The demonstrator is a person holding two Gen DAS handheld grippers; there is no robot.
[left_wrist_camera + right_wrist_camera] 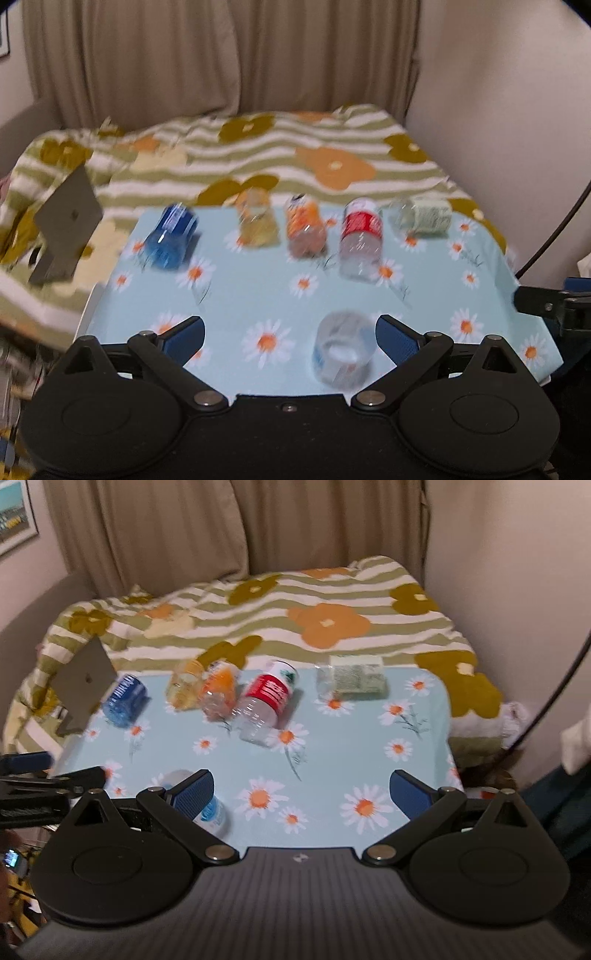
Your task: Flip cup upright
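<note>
A clear plastic cup (343,350) with a blue-and-white label sits near the front edge of the daisy-print table (258,295); blur hides whether it stands upright. My left gripper (290,338) is open, and the cup is just inside its right finger. In the right wrist view the same cup (212,812) is mostly hidden behind my left finger. My right gripper (301,794) is open and empty above the table's front.
Along the table's far side lie several cut bottles: blue (170,236), yellow (256,221), orange (304,229), red-labelled (360,240) and green-labelled (424,214). A grey laptop (66,225) stands at left on a striped flowery bedspread (295,147). Curtains and walls stand behind.
</note>
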